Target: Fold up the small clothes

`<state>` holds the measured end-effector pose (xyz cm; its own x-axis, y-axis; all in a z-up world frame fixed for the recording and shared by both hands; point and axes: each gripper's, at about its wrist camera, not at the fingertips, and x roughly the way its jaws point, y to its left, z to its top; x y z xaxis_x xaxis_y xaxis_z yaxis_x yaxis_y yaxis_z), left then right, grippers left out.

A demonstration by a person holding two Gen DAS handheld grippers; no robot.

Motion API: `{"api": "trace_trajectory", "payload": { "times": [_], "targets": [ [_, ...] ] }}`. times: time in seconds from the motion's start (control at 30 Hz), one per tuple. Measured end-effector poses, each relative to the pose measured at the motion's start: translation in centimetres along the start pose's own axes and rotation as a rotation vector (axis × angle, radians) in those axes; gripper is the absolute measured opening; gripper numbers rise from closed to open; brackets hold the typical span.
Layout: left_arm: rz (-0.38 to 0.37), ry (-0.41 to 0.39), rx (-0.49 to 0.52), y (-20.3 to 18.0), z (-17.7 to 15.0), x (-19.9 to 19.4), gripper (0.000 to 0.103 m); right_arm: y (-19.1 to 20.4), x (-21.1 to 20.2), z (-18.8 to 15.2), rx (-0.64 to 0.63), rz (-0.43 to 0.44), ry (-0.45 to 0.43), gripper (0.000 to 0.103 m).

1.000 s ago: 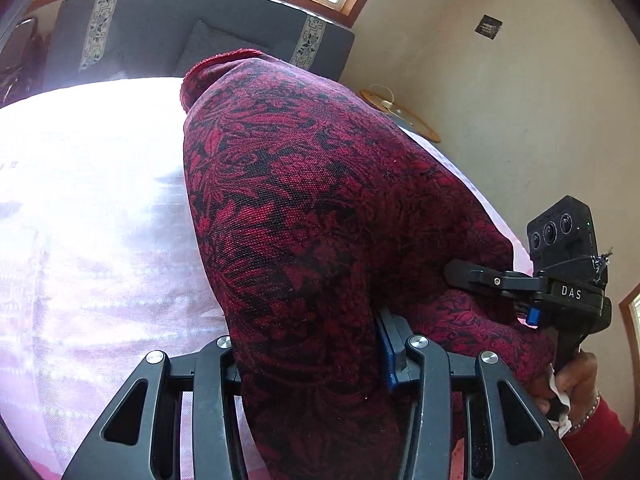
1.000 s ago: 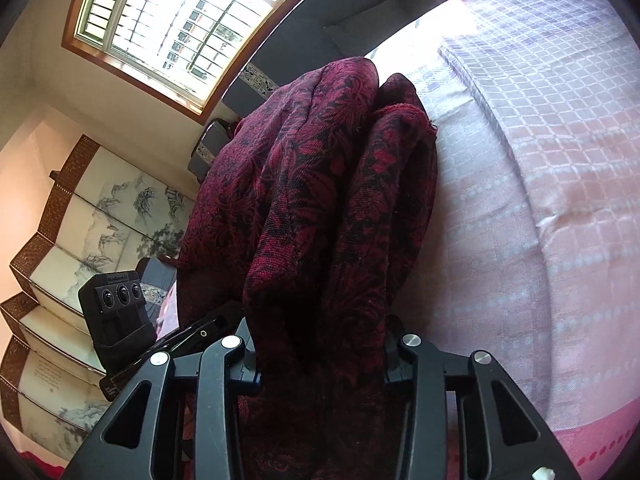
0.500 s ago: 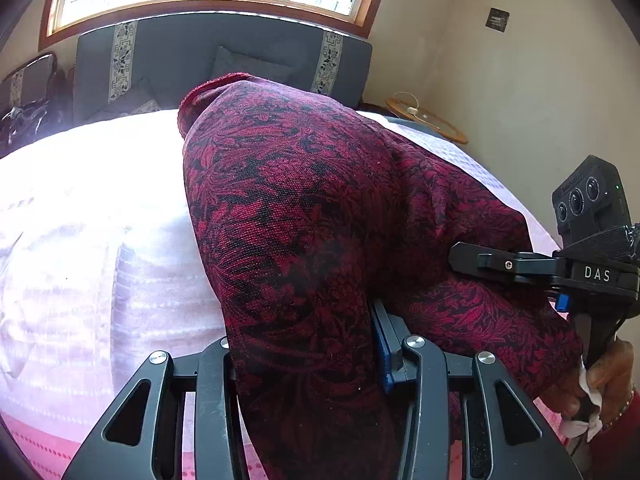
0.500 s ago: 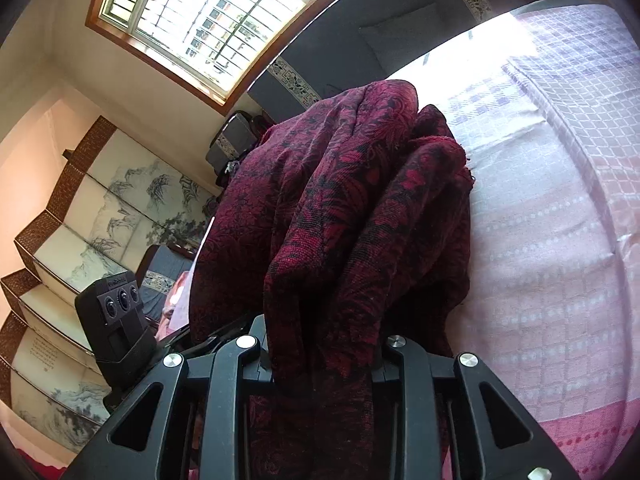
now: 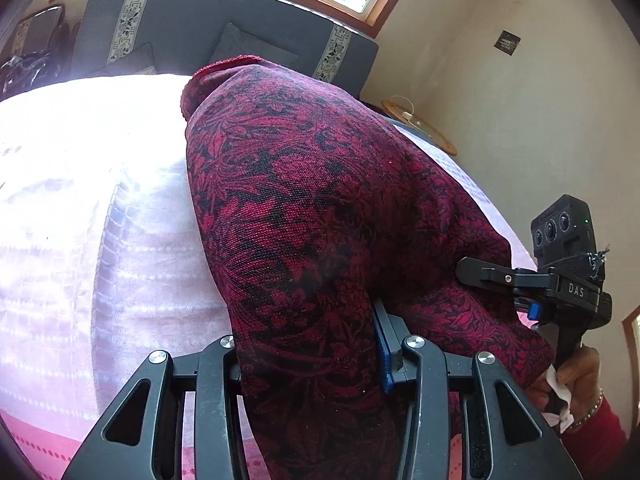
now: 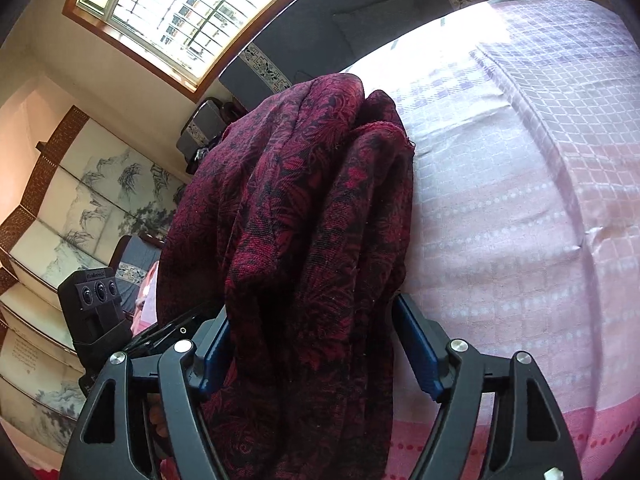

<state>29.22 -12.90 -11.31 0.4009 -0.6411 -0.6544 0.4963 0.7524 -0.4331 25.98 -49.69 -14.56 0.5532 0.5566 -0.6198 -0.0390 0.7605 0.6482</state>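
A dark red and black patterned garment (image 5: 304, 208) drapes from the bed up between both grippers. My left gripper (image 5: 312, 344) is shut on one part of it; the cloth hides the fingertips. In the right wrist view the same garment (image 6: 312, 216) hangs bunched in folds between the jaws of my right gripper (image 6: 316, 332). Those jaws stand wider apart than before, with blue pads (image 6: 416, 344) showing beside the cloth. The right gripper (image 5: 520, 280) also shows at the right of the left wrist view, and the left gripper body (image 6: 96, 304) at the lower left of the right wrist view.
The bed has a pink and lilac checked cover (image 6: 520, 200). A dark grey headboard with cushions (image 5: 224, 36) stands under a window. A round wooden side table (image 5: 420, 128) is by the wall at the right. A painted folding screen (image 6: 80, 208) stands at the left.
The right gripper's jaws have spread apart around the garment. Both grippers tilted down and back toward the bed, and the cloth sagged a little.
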Motion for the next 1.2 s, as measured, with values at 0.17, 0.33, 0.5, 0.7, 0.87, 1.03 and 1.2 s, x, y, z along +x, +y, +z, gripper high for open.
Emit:
{"api": "trace_trajectory", "payload": {
  "times": [0.17,0.33,0.5,0.7,0.87,1.03,1.2],
  "targets": [
    [-0.117,0.026,-0.081,2.1,0.3,0.3,0.042,-0.6,1.7,1.4,0.002,0.101,0.045,0.066],
    [-0.148,0.024,-0.119,3.3,0.7,0.0,0.04,0.0,2.7,1.3,-0.023,0.128,0.063,0.034],
    [-0.055,-0.03,-0.038,1.3,1.5,-2.3,0.038,2.2,1.7,1.1,-0.069,0.105,0.016,0.03],
    [0.049,-0.081,0.052,-0.6,0.8,-6.1,0.038,5.9,0.7,0.2,-0.131,0.104,-0.035,0.03],
    [0.134,-0.11,0.09,-1.1,-1.2,-9.5,0.038,8.8,0.7,-1.3,-0.17,0.114,-0.04,0.03],
    [0.189,-0.137,0.101,-1.3,-3.3,-12.8,0.038,11.2,0.6,-3.7,-0.203,0.132,-0.036,0.03],
    [0.215,-0.158,0.107,-1.5,-5.6,-15.4,0.038,12.8,0.0,-6.1,-0.23,0.144,-0.033,0.03]
  ]
}}
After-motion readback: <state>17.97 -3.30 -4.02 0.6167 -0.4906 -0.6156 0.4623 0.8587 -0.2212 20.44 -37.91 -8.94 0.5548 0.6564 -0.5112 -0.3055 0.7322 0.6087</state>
